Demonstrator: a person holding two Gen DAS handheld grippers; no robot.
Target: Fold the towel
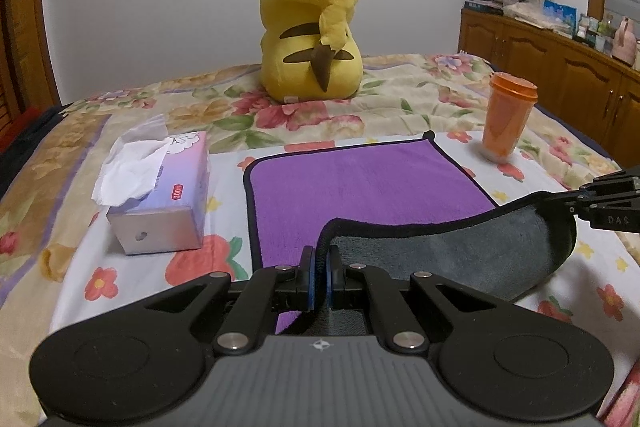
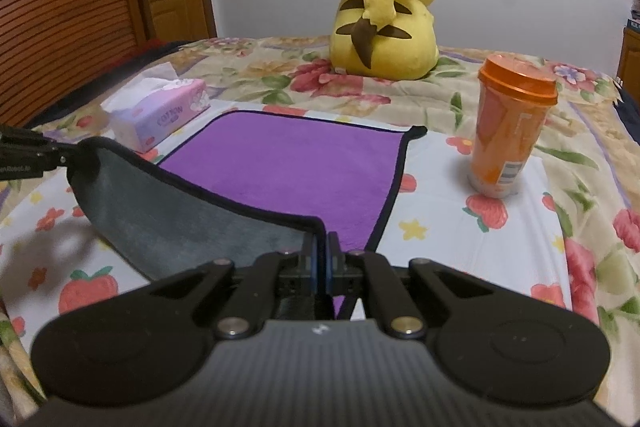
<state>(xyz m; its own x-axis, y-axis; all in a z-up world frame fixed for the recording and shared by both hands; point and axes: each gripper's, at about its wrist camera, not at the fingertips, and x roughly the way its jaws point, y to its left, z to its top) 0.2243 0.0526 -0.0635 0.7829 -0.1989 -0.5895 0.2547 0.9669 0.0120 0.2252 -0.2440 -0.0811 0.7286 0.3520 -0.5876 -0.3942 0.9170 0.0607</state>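
A towel [image 1: 360,187], purple on top, grey underneath, with a dark hem, lies on the floral bed; it also shows in the right wrist view [image 2: 296,171]. Its near edge is lifted off the bed, grey side [image 1: 448,247] facing me. My left gripper [image 1: 319,259] is shut on the near left corner of the towel. My right gripper [image 2: 322,247] is shut on the near right corner and appears in the left wrist view [image 1: 576,203] at the right edge. The left gripper shows in the right wrist view [image 2: 60,155] at the left edge.
A tissue box [image 1: 160,199] sits left of the towel. An orange lidded cup [image 1: 506,119] stands right of it, also in the right wrist view [image 2: 512,123]. A yellow plush toy [image 1: 312,23] sits behind. A wooden cabinet [image 1: 560,67] lines the right wall.
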